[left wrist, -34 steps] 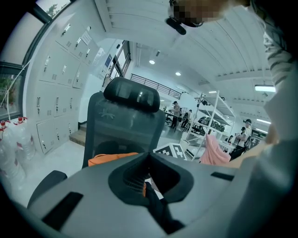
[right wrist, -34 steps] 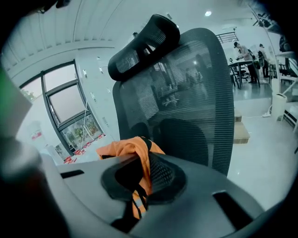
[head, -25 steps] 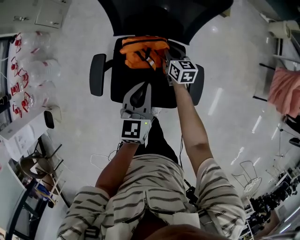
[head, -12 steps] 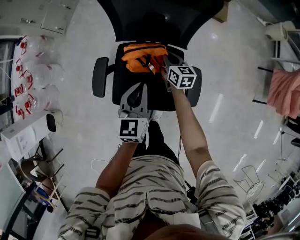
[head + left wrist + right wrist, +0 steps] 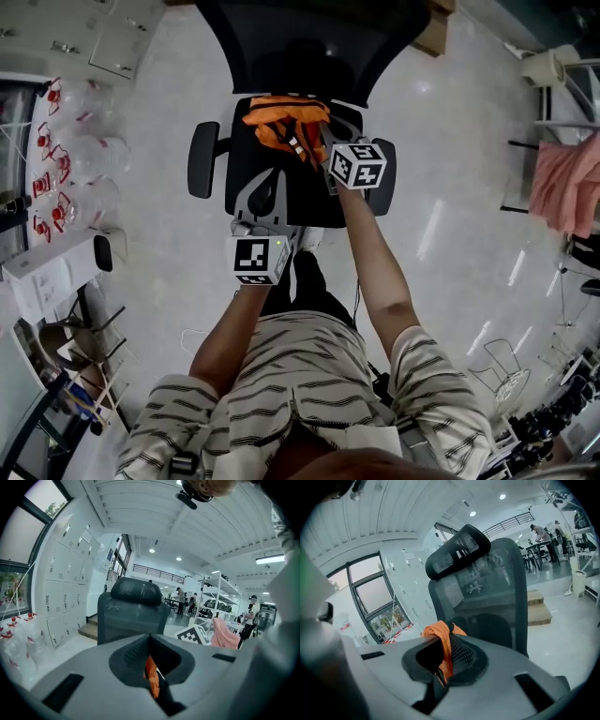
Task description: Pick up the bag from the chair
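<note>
The orange bag (image 5: 284, 118) lies bunched on the seat of a black office chair (image 5: 246, 155), close to the backrest. My right gripper (image 5: 317, 141) reaches in from the right and is shut on a fold of the bag's orange fabric (image 5: 441, 634), with the cloth pinched between the jaws (image 5: 440, 660). My left gripper (image 5: 270, 173) hovers over the seat's front half, a little short of the bag, jaws together and nothing in them. In the left gripper view a sliver of the orange bag (image 5: 151, 674) shows through the slit beyond my left gripper (image 5: 151, 665).
The chair's armrests (image 5: 201, 159) flank the seat and its mesh backrest (image 5: 497, 597) rises behind the bag. Clear bottles (image 5: 66, 150) stand at the left by white lockers. A pink cloth (image 5: 562, 183) hangs at the right. A cardboard box (image 5: 433, 36) sits behind the chair.
The bag has gone from spread flat to bunched and drawn toward the right gripper, which has pulled slightly back and up with it. The left gripper has barely moved.
</note>
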A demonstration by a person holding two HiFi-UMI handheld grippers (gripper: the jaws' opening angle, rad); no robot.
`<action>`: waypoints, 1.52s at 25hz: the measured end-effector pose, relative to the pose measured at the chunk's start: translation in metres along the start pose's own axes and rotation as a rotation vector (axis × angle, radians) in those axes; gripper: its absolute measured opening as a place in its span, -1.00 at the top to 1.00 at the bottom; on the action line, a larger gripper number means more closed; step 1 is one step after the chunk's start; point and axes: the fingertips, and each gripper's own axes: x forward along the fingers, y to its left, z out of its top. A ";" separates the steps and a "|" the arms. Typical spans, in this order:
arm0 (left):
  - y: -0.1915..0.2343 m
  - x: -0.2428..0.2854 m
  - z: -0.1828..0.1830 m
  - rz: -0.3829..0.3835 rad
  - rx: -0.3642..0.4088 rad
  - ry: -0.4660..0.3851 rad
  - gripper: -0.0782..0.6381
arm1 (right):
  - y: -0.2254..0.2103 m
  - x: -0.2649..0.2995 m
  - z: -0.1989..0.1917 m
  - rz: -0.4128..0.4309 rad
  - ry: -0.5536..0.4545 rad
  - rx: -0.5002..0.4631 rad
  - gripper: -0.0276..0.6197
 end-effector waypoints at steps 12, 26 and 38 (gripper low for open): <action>0.001 -0.020 0.006 0.000 0.011 -0.012 0.72 | 0.020 -0.027 0.013 -0.002 -0.026 -0.002 0.84; 0.000 -0.040 0.020 -0.009 0.027 -0.039 0.72 | 0.042 -0.067 0.032 -0.025 -0.071 0.022 0.84; -0.005 -0.062 0.041 -0.029 0.043 -0.067 0.72 | 0.078 -0.106 0.062 -0.028 -0.128 -0.012 0.84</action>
